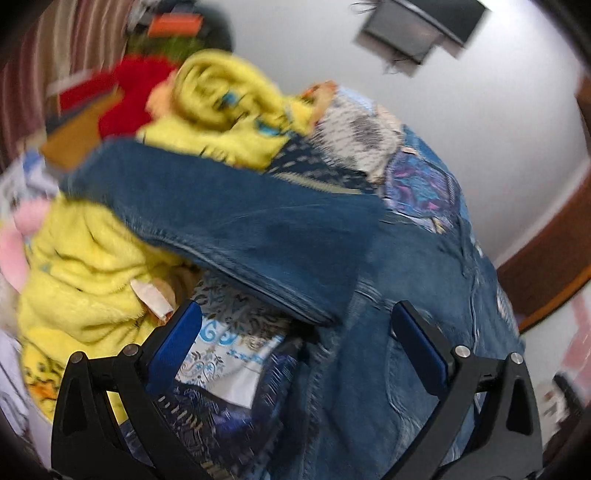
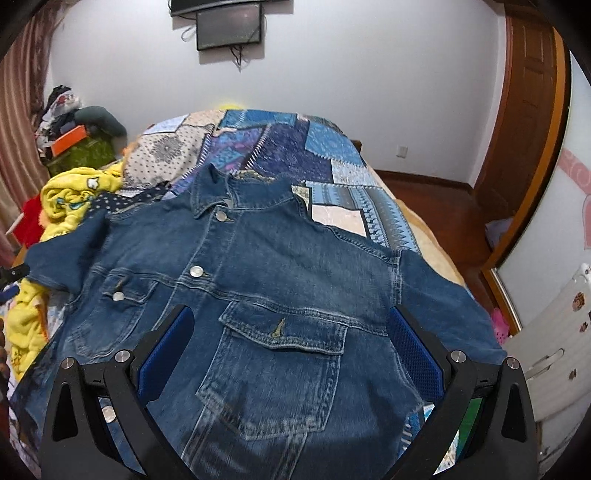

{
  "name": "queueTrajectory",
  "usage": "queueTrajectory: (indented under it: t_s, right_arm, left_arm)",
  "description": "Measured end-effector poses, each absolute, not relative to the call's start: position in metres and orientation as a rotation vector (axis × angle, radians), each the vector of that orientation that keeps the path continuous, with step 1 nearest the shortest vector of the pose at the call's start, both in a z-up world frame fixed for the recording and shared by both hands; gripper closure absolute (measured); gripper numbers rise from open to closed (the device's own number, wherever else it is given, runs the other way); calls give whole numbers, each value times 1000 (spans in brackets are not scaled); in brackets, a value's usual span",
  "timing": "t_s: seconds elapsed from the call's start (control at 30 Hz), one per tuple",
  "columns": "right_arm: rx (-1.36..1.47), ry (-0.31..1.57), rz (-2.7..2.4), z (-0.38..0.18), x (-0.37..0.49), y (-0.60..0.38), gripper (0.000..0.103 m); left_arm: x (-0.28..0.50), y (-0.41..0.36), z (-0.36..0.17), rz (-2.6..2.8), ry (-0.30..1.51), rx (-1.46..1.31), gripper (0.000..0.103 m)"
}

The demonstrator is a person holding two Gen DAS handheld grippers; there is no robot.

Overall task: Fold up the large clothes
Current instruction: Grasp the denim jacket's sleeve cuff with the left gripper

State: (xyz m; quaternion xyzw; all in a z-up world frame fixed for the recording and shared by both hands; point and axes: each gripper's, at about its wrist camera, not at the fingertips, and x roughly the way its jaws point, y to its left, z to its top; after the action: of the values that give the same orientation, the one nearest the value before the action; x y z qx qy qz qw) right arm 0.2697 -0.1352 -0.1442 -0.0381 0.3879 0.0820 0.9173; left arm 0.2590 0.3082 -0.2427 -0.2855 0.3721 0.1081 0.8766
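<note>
A blue denim jacket (image 2: 280, 280) lies front up on the bed, collar at the far end, buttons and chest pockets showing. My right gripper (image 2: 290, 325) is open and empty, hovering over the jacket's chest pocket. In the left wrist view the jacket (image 1: 406, 295) fills the right side and one sleeve (image 1: 236, 225) lies across the middle, over a yellow fleece garment (image 1: 77, 280). My left gripper (image 1: 295, 325) is open and empty just above the sleeve's cuff end. The left view is motion-blurred.
A patchwork blue quilt (image 2: 295, 147) covers the bed. Yellow fleece clothes (image 2: 74, 195) and a red item (image 2: 31, 218) are piled at the left. A wall screen (image 2: 229, 29) hangs at the back. A wooden door (image 2: 524, 122) and white cabinet (image 2: 546, 350) stand on the right.
</note>
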Motion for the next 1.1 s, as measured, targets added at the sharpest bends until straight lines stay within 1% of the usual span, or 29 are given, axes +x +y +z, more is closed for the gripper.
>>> queueTrajectory:
  t_s: [0.2,0.27,0.33,0.37,0.43,0.47,0.53,0.57,0.63,0.67,0.73,0.8,0.97,1.1]
  right_arm:
    - [-85,813,170,-152,286,-125,0]
    - [-92,819,173,-154,289,-122,0]
    - [-99,824,175,-157,291,-121,0]
    - [-100,826,176,-158,292,-120,0]
    - [-101,832,178,-159,293,-119,0]
    - [-100,833,177,-159,293,-119,0]
    - [-94,831,178,-158,292,-120,0]
    - [-92,829,178,-157,291,-121,0]
    - [-84,821,179,-154,289,-123,0]
    - [-80,818,180,-152,289,-124,0]
    - [-74,813,180,-149,288,-125,0]
    - [-69,802,181,-146,285,-127,0]
    - [-47,774,170,-136,279,-137,0]
    - [-13,761,153,-132,276,-150,0]
  left_arm:
    - [281,363,-284,227,815,-813,0]
    - [286,375,-291,230,802,-858,4]
    - [291,385,-295,259,796,-875,13]
    - [294,388,-296,269,792,-875,15]
    - [298,393,-296,284,777,-865,25]
    - [301,395,-296,297,777,-853,28]
    - [308,395,-293,331,795,-816,43]
    - [310,395,-290,340,799,-794,46]
    - [315,389,-282,361,806,-729,67]
    - [318,386,-277,370,811,-695,70]
    - [325,374,-261,411,811,-593,80]
    - [333,364,-244,431,799,-508,87]
    - [347,327,-188,406,724,-343,90]
    - [360,268,-147,359,665,-151,91]
